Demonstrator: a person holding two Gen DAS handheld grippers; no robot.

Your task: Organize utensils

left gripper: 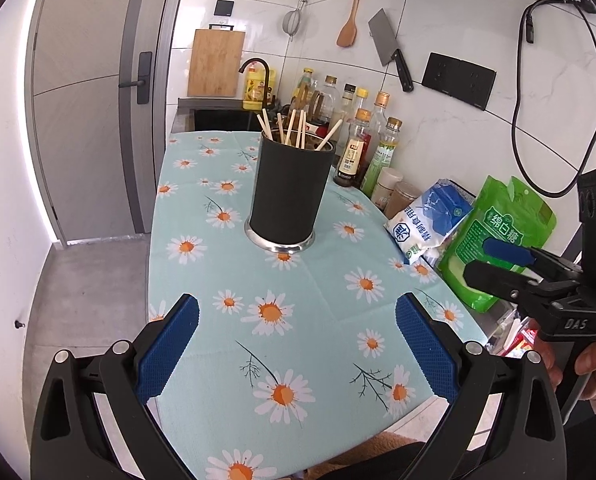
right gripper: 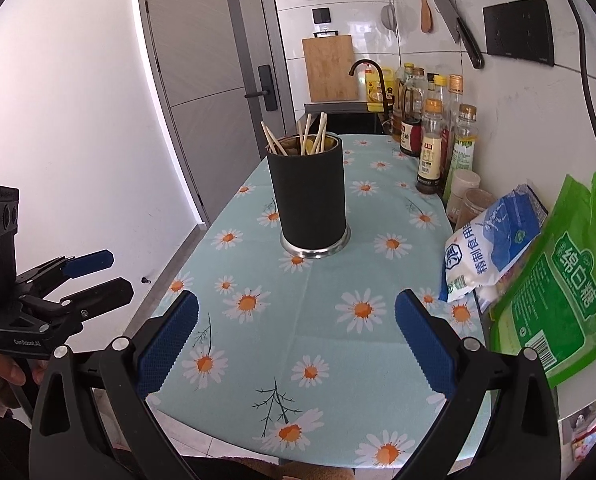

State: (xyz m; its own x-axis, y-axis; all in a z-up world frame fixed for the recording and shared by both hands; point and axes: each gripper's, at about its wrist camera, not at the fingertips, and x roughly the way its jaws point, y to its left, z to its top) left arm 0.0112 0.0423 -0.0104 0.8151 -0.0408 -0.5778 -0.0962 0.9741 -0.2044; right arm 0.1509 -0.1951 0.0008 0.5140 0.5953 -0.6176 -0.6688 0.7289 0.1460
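A black cylindrical utensil holder [left gripper: 288, 196] [right gripper: 307, 196] with a steel base stands upright on the daisy-print cloth [left gripper: 234, 364] [right gripper: 329, 356]. Several wooden chopsticks [left gripper: 296, 130] [right gripper: 311, 136] stick out of its top. My left gripper [left gripper: 298, 312] hovers over the near part of the cloth, open, with nothing between its blue pads [left gripper: 168, 350]. My right gripper [right gripper: 296, 310] is likewise open and empty, short of the holder. Each gripper shows in the other's view, the right gripper [left gripper: 493, 260] at the right edge and the left gripper [right gripper: 104, 274] at the left edge.
Sauce and oil bottles [left gripper: 361, 140] [right gripper: 437, 140] line the wall on the right. A blue-white salt bag [left gripper: 425, 222] [right gripper: 493, 240] and a green sugar bag [left gripper: 493, 240] [right gripper: 553, 300] lie beside the cloth. A sink with faucet [left gripper: 258, 76] is beyond. A cleaver [left gripper: 389, 50] hangs on the wall.
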